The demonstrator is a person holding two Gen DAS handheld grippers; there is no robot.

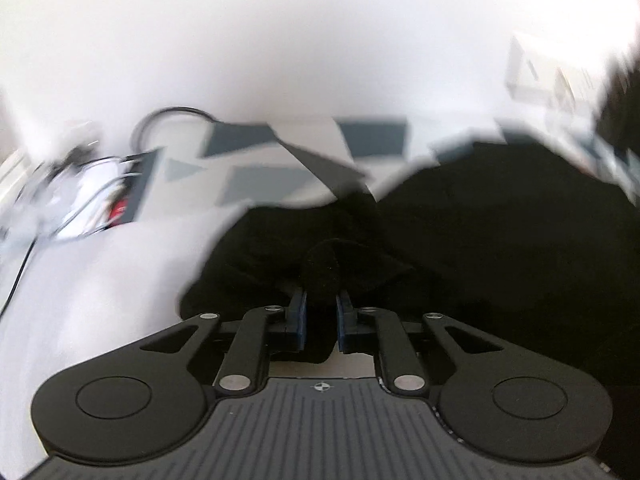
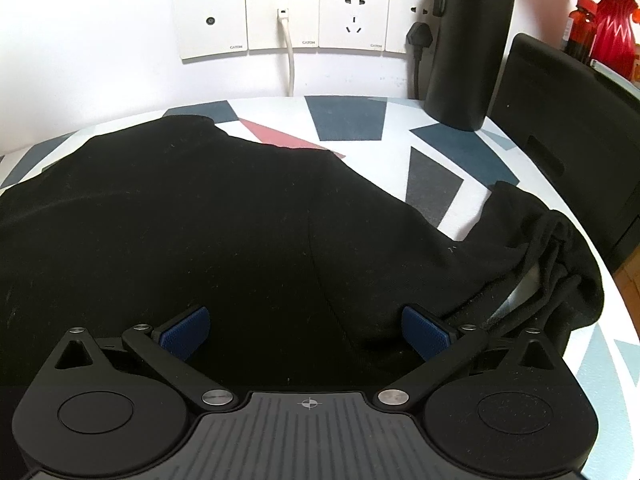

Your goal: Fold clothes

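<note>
Pinched between the pads of the left hand-held gripper (image 1: 320, 322), a bunched fold of the black garment (image 2: 192, 220) rises just ahead; the right hand-held gripper (image 2: 306, 330) hovers spread wide over the same cloth. Soft, limp and light, I judge, it will sag, so hems or corners suit best. It lies across the patterned tabletop (image 2: 348, 120), beyond which stand a black bottle (image 2: 468, 44) and wall sockets (image 2: 308, 20).

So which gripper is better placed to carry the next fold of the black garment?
Left. The left gripper is shut on a bunch of the black garment. The right gripper is open above the cloth, holding nothing.
</note>
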